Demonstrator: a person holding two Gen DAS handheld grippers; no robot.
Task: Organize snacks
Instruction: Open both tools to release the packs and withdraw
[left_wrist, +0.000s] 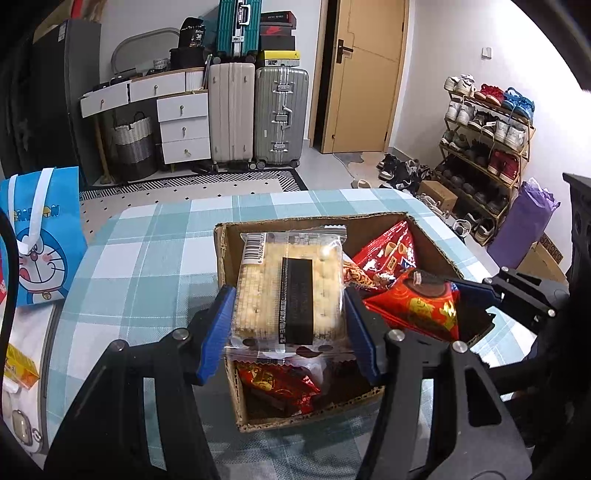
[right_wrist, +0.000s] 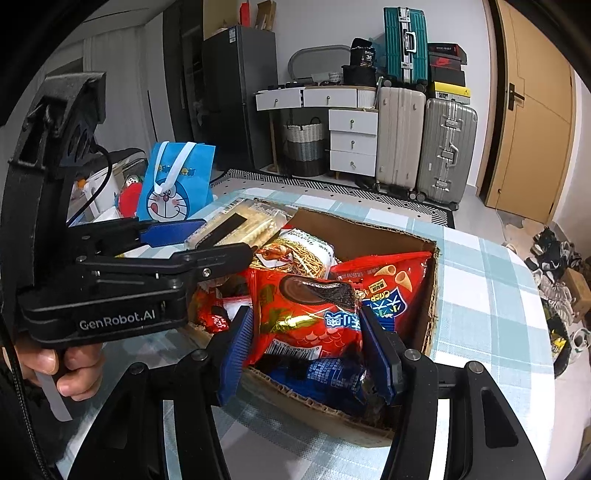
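A clear pack of pale crackers (left_wrist: 291, 291) with a black label sits between the blue pads of my left gripper (left_wrist: 290, 328), which is shut on it above an open cardboard box (left_wrist: 225, 258). My right gripper (right_wrist: 306, 347) is shut on a red chocolate-pie pack (right_wrist: 306, 314) over the same cardboard box (right_wrist: 430, 295). That red chocolate-pie pack (left_wrist: 421, 306) also shows at the right of the left wrist view. The crackers (right_wrist: 236, 225) and left gripper (right_wrist: 207, 236) appear at the left of the right wrist view. Inside the box lie red snack bags (right_wrist: 388, 280), a noodle pack (right_wrist: 303, 251) and a blue wrapper (right_wrist: 325, 373).
The box stands on a table with a blue-and-white checked cloth (left_wrist: 147, 251). A blue cartoon gift bag (left_wrist: 40, 236) stands at the table's left, with a yellow box (left_wrist: 20, 365) nearer. A hand (right_wrist: 62, 365) holds the left gripper's handle. Suitcases (left_wrist: 255, 114), drawers and a shoe rack (left_wrist: 487, 140) line the room behind.
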